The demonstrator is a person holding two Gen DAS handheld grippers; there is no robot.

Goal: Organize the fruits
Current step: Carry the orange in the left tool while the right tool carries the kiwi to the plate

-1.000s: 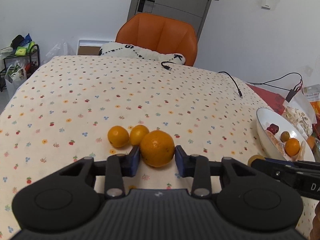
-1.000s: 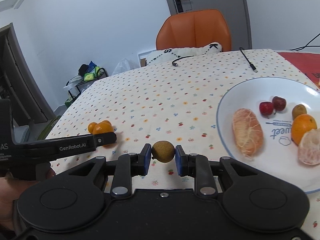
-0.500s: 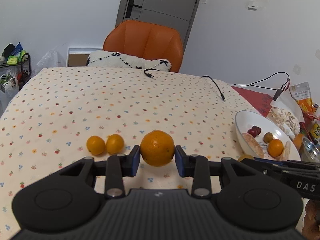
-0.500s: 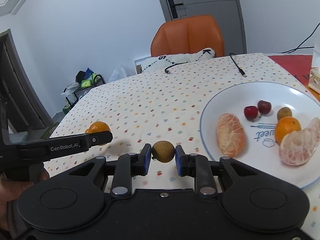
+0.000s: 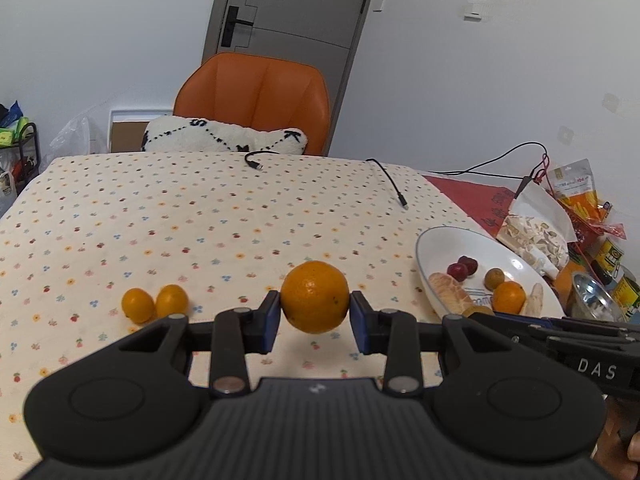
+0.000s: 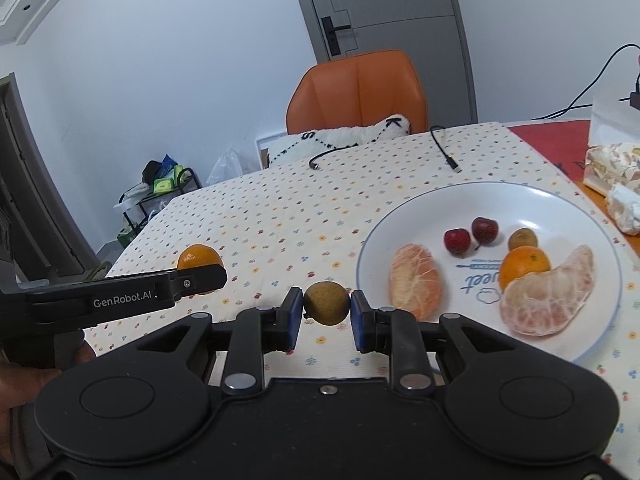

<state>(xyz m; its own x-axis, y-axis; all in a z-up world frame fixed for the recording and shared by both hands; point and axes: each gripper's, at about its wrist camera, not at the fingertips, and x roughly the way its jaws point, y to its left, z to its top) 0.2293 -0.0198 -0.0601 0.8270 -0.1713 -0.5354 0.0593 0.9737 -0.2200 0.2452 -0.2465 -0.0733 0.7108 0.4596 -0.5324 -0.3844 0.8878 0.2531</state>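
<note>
Both grippers carry fruit above the table
Left gripper (image 5: 315,316) clamps an orange (image 5: 314,297); right gripper (image 6: 326,316) pinches one brownish fruit (image 6: 326,303), kind unclear; plate (image 6: 404,216) at 2 o'clock, rim cut off.

Two wrist views, shared plate (image 5: 440,236)

Right gripper (image 6: 325,314) fingers (image 6: 292,318) clamp brown fruit (image 6: 326,303) beside plate (image 6: 576,208).

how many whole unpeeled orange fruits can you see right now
4: one large round orange clamped in the left gripper, two small ones touching on the floral tablecloth, one in the white plate. More may be hidden.
</note>
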